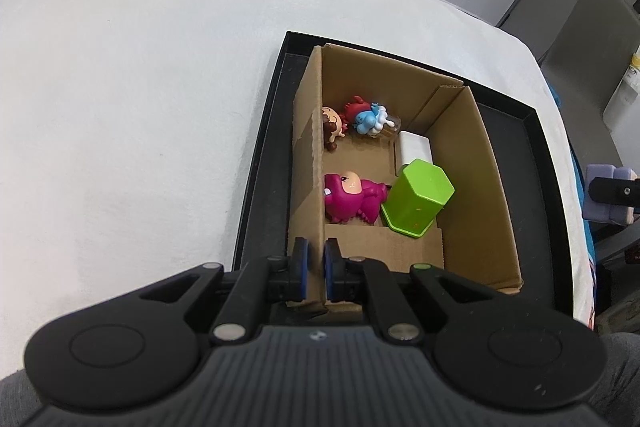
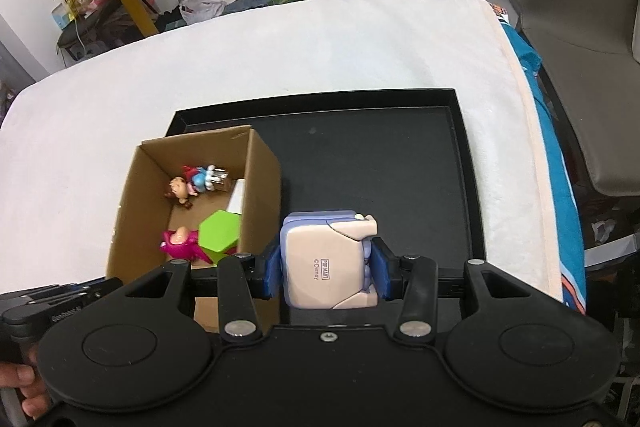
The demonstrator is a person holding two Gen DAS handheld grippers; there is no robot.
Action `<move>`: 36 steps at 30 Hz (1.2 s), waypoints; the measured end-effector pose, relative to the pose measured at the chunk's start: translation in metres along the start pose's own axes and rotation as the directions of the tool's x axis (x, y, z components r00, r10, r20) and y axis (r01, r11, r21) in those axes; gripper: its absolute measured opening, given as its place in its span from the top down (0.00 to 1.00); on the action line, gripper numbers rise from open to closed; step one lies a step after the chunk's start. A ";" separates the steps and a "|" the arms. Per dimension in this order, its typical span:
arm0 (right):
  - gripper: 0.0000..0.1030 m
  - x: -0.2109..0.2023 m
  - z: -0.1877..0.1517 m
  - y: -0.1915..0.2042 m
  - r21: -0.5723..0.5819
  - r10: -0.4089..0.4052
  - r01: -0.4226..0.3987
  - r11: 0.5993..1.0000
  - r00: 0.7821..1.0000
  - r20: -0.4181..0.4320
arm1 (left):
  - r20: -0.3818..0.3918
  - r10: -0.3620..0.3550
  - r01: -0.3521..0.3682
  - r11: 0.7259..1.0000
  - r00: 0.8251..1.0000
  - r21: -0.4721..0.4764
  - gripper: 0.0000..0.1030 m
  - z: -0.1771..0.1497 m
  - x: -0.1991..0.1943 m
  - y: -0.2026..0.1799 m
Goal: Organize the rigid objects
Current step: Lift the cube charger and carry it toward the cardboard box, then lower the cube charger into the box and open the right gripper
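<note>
1. left wrist view: your left gripper (image 1: 316, 269) is pinched tight on the cardboard box (image 1: 476, 187) wall; ahead of the fingers lie a magenta figurine (image 1: 348, 199) and a green hexagonal container (image 1: 416, 201).
2. right wrist view: your right gripper (image 2: 326, 269) clamps a lavender and beige toy (image 2: 328, 259) above the black tray (image 2: 464, 163), the box at its left.

Left claw (image 1: 316, 269) pinches the cardboard box (image 1: 472, 163) wall, toys inside.

Bright, even indoor light on the white tablecloth (image 1: 120, 107), washing it out slightly. Shadows are soft. Both fisheye views bend strongly at the edges; focus is fairly sharp.
</note>
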State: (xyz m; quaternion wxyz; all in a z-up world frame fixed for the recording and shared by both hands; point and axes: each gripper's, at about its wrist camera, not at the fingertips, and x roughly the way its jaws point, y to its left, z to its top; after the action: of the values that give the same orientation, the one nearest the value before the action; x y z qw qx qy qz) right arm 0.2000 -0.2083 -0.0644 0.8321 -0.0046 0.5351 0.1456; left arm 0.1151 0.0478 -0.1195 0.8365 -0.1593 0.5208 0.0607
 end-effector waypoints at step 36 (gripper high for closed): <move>0.58 0.046 0.034 0.114 -0.051 0.111 -0.114 0.992 0.993 -0.049 | 0.001 -0.084 0.084 0.996 0.997 -0.033 0.92 0.001 -0.002 0.020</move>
State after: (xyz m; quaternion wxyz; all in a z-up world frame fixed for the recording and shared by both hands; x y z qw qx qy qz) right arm 0.2195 -0.0826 -0.0738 0.8095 -0.0001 0.5497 0.2064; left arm 0.1100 0.0667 -0.1210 0.8355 -0.1949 0.5126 0.0344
